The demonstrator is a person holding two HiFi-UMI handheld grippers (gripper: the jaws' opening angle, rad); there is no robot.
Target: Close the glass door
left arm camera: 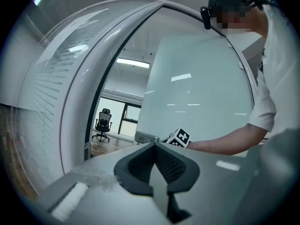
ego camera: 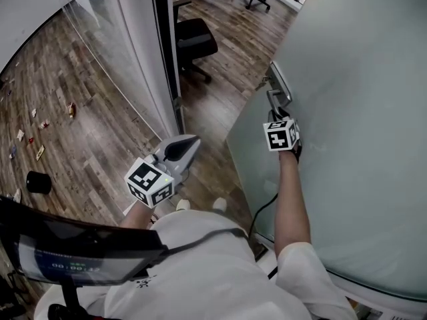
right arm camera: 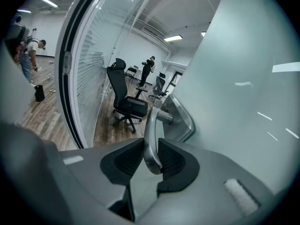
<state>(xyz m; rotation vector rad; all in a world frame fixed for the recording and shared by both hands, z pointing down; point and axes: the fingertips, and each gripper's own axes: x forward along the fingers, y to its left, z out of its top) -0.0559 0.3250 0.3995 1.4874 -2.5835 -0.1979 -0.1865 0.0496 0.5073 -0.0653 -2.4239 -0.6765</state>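
Note:
The frosted glass door (ego camera: 360, 112) stands ajar at the right in the head view, swung away from the dark door frame (ego camera: 165, 45). Its metal lever handle (ego camera: 275, 100) sits at the door's near edge. My right gripper (ego camera: 277, 115) is shut on that handle; in the right gripper view the lever (right arm camera: 152, 123) runs down between the two black pads of the right gripper (right arm camera: 151, 149). My left gripper (ego camera: 181, 149) hangs free in the doorway gap with its jaws shut and nothing between them; the left gripper (left arm camera: 154, 146) faces the door (left arm camera: 201, 97).
A black office chair (ego camera: 193, 42) stands just past the doorway on the wood floor. A curved glass wall (ego camera: 107, 52) runs left of the frame. A black bin (ego camera: 39, 182) and small litter lie on the floor at left. People (right arm camera: 149, 71) stand far off.

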